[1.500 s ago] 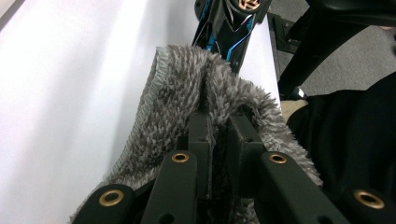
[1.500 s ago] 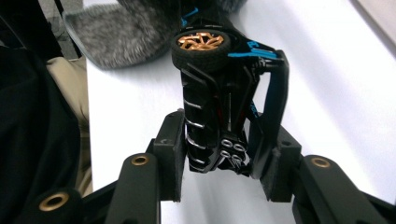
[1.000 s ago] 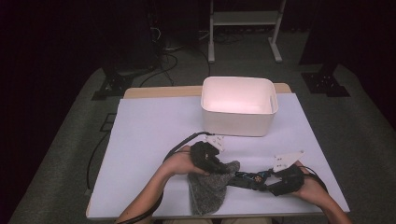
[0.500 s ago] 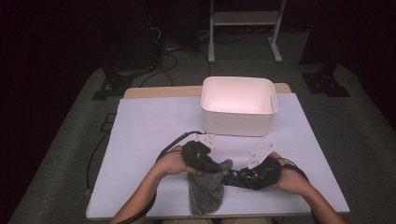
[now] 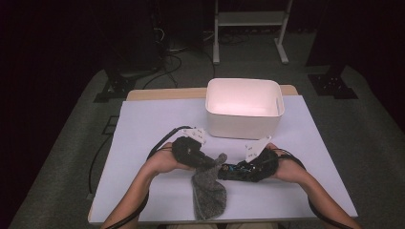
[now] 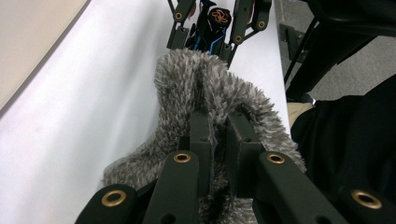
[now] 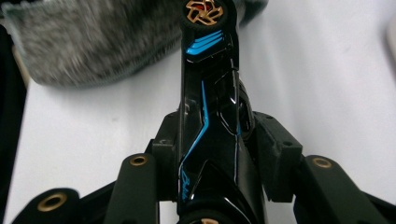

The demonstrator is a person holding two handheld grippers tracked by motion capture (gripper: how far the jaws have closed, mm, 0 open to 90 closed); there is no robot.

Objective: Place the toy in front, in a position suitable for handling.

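Left gripper [image 6: 217, 140] jaws pinch the fuzzy grey knitted sock [image 6: 205, 93], lower centre of frame, lifting its cuff. Right gripper [image 7: 212, 140] jaws clamp a glossy black toy car with blue stripes [image 7: 210, 93], nose toward the opening, presumably for insertion. White plastic bin [image 5: 243, 125] sits beyond on the white worktop [image 5: 143, 124].

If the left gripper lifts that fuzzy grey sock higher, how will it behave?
The sock will likely hang limp: it already bunches and folds where the left gripper pinches it. It is probably light, being thin fluffy knit. Its pile looks grippy, so it should not slip out.
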